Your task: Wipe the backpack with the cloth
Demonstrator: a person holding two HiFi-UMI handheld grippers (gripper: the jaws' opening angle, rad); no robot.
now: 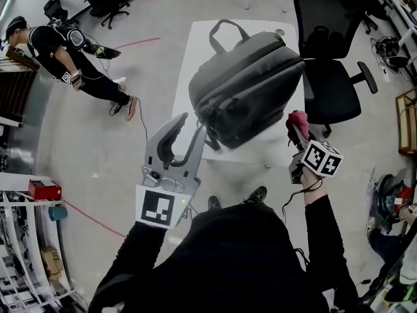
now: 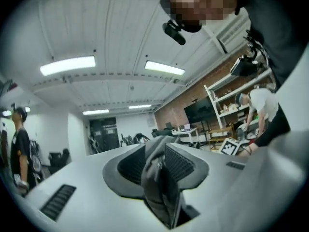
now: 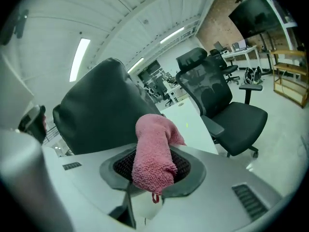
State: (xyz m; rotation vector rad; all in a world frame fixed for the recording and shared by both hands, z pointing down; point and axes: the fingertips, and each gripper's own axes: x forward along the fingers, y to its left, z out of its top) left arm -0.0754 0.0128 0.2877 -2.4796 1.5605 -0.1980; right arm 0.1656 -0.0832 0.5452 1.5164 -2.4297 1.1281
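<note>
A grey backpack lies tilted on a white table, its handle toward the far side. My left gripper reaches its lower left corner. In the left gripper view a grey fold of backpack fabric with a zipper is pinched between the pads of the left gripper. My right gripper is held just right of the backpack and is shut on a pink cloth. The cloth bunches up from the jaws of the right gripper, with the backpack close at the left.
A black office chair stands right of the table, also seen as the chair ahead of the right gripper. A person in black stands at the far left. A red box sits on shelving at lower left.
</note>
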